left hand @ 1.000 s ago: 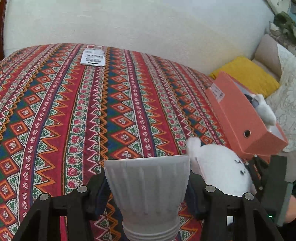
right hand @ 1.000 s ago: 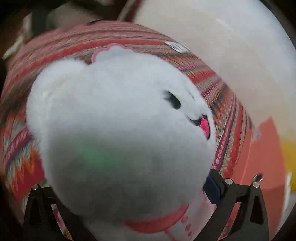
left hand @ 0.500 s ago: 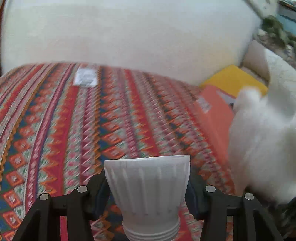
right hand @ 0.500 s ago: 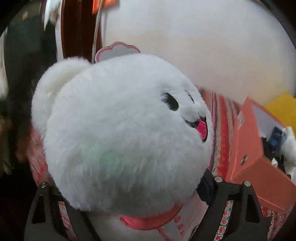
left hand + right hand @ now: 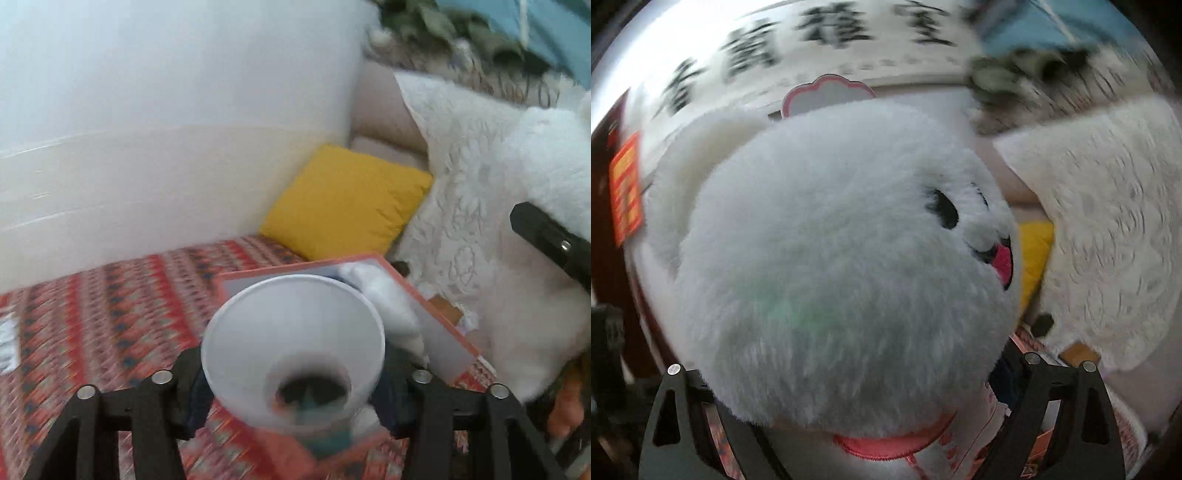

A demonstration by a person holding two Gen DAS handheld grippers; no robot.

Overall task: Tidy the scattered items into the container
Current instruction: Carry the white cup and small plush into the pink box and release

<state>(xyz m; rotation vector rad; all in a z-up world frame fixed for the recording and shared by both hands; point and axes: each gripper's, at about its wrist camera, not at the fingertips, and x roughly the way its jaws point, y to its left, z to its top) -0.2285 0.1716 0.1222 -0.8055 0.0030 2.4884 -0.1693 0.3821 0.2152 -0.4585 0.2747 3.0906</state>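
Your left gripper (image 5: 293, 384) clamps a white ribbed cone-shaped shade (image 5: 293, 332), wide mouth forward, over the orange box (image 5: 450, 347) on the patterned bedspread (image 5: 110, 314). Your right gripper (image 5: 849, 424) clamps a fluffy white plush (image 5: 831, 258): black eye, pink tongue, pink collar.

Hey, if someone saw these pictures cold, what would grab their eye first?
A fluffy white plush toy fills the right wrist view, clamped in the right gripper. In the left view, the left gripper holds a white cup-shaped piece over the orange box, with a yellow cushion behind.
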